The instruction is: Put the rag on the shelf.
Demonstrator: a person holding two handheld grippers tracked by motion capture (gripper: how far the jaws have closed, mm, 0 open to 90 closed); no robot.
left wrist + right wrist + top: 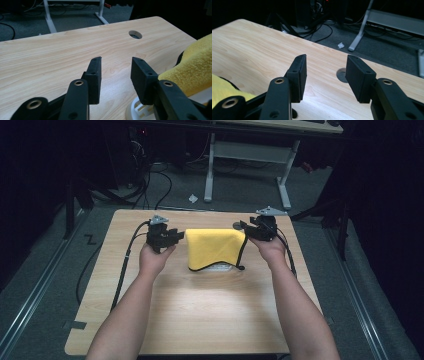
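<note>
A yellow cloth with black edging lies draped over a white object in the far middle of the wooden table. My left gripper is held just left of the cloth, open, nothing between its jaws. My right gripper is at the cloth's far right corner, also open and empty. In the left gripper view the left gripper points across bare wood, with the cloth at the right and the white object below. In the right gripper view the right gripper faces the table's far edge, with the cloth at the lower left.
A round cable hole is cut in the table near its far edge, the same hole showing between the right jaws. Beyond the table stand white desk legs, floor cables and a paper scrap. Dark surroundings flank both sides.
</note>
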